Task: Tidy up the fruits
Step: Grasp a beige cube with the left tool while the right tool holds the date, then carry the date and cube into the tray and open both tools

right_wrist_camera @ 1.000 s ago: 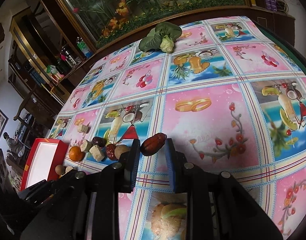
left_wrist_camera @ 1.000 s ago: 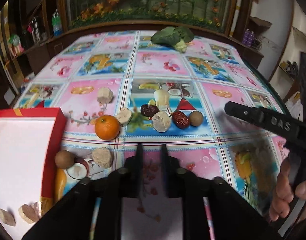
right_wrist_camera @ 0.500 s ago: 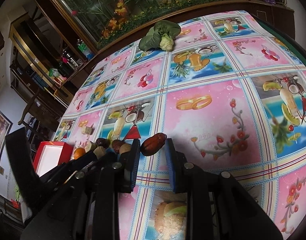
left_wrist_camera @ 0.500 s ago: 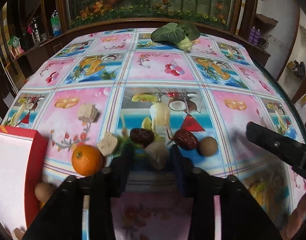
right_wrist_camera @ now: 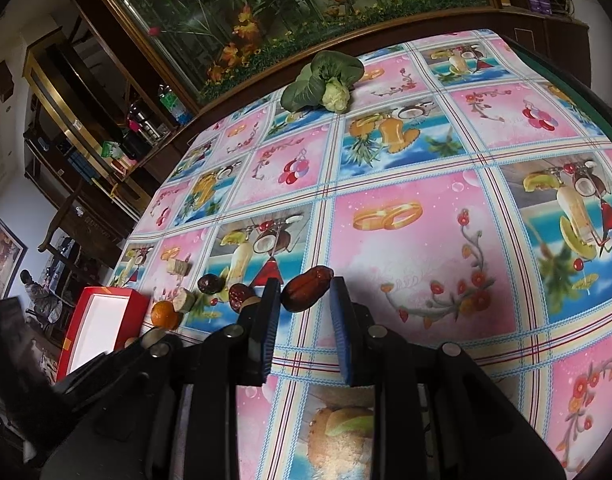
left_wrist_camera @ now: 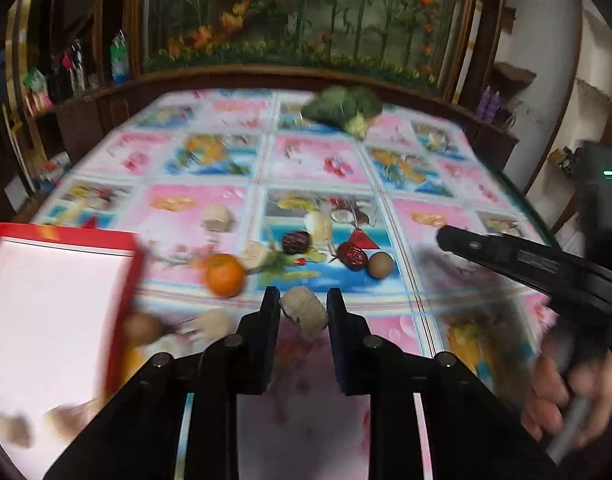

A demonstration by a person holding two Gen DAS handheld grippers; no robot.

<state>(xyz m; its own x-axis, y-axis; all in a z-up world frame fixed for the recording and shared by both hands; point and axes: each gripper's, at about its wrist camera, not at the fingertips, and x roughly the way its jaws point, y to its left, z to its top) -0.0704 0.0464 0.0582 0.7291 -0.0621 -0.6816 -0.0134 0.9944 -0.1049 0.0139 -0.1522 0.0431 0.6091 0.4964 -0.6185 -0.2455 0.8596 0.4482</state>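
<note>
Sitting pinched between the left tongs (left_wrist_camera: 302,308): a beige chunk (left_wrist_camera: 304,313).

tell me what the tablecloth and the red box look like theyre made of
Tablecloth: likely vinyl or oilcloth, smooth and slightly glossy; the printed fruit squares lie flat with a faint sheen. Red box: probably cardboard, with thin straight red walls and a plain white, matte-looking inside, though blur leaves the finish uncertain.
</note>
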